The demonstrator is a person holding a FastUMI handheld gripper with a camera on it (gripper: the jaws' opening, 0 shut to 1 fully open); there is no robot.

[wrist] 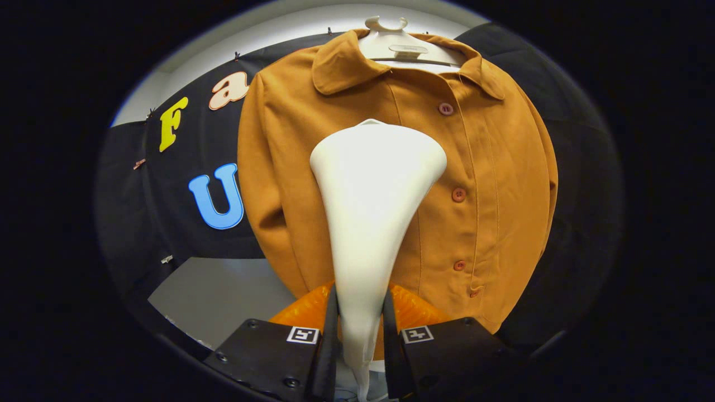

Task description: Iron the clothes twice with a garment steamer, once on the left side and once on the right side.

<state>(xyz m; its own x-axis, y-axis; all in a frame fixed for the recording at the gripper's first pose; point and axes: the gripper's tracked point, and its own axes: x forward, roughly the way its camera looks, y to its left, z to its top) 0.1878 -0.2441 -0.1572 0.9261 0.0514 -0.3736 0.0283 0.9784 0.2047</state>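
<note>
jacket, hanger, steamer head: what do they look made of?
Jacket: matte tan woven cloth, maybe suede-like; soft folds, stitched seams, no shine.
Hanger: looks like moulded plastic, pale and smooth with a slight gloss.
Steamer head: likely hard plastic, white, smooth, satin finish, one seamless curved shell. The gripper is shut on its neck, with the head against the jacket front.

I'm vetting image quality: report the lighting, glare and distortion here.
Gripper view: even light on the jacket, buttons sharp; the steamer head, held in the shut gripper, glares nearly blown-out white; fisheye bulges the jacket's sides outward.
</note>
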